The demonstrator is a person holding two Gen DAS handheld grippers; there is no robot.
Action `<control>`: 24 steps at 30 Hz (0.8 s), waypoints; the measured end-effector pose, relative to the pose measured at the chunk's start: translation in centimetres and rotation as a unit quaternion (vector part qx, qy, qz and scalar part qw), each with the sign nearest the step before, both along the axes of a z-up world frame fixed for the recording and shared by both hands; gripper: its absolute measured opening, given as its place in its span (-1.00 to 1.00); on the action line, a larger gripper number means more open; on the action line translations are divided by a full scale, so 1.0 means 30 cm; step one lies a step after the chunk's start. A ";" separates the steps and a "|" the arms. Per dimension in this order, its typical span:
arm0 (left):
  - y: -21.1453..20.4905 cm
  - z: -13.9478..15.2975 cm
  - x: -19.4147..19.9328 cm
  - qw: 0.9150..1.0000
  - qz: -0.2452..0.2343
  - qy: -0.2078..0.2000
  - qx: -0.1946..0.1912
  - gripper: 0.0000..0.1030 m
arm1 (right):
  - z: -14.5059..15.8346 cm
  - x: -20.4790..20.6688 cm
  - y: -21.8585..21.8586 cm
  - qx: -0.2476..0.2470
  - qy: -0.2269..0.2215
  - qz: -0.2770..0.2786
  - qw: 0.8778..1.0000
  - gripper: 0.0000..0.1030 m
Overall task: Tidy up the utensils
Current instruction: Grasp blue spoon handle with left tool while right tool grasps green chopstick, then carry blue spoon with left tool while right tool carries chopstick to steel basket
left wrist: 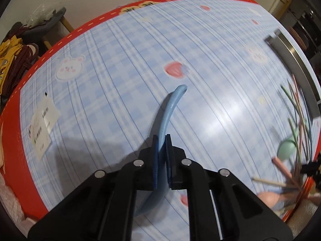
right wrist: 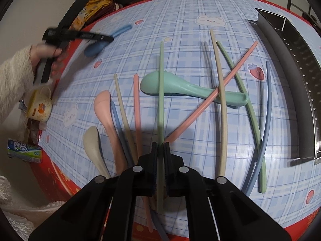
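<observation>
Plainly, your left gripper [left wrist: 162,138] had its fingers pinched tight on the blue spoon [left wrist: 168,108], gripping the handle about midway, so the handle's tip reached out ahead over the checked tablecloth [left wrist: 112,92] and the bowl hung back under the gripper. Your right gripper [right wrist: 160,146] had its fingers pressed onto a green chopstick [right wrist: 161,92], which ran straight ahead and crossed over the mint spoon [right wrist: 180,88]. Around it on the cloth lay more chopsticks, a pink spoon [right wrist: 104,108] and a cream spoon [right wrist: 92,142]. A metal tray [right wrist: 297,80] sat at the right edge of the table.
</observation>
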State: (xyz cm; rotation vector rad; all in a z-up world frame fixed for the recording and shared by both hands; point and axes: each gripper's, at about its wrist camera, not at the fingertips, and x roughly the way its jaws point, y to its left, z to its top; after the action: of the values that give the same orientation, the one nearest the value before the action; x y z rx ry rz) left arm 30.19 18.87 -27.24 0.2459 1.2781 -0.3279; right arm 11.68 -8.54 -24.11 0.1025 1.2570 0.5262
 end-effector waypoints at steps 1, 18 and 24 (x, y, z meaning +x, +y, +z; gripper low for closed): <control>-0.010 0.007 -0.033 1.000 -0.002 0.000 -0.001 -0.80 | 0.002 0.001 0.001 0.001 0.000 -0.001 1.000 -0.87; -0.218 0.183 -0.380 0.991 0.069 -0.003 -0.118 -0.80 | 0.052 -0.059 -0.019 0.049 -0.019 -0.023 0.998 -0.87; -0.229 0.184 -0.508 0.985 0.102 0.007 -0.142 -0.79 | 0.018 -0.091 -0.040 0.030 -0.010 -0.015 0.999 -0.87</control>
State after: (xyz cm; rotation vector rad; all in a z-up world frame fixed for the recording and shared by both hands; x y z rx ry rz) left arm 14.95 11.99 -21.73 -0.1298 1.2413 -0.3319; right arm 8.95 -9.74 -23.56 0.1669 1.2183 0.5382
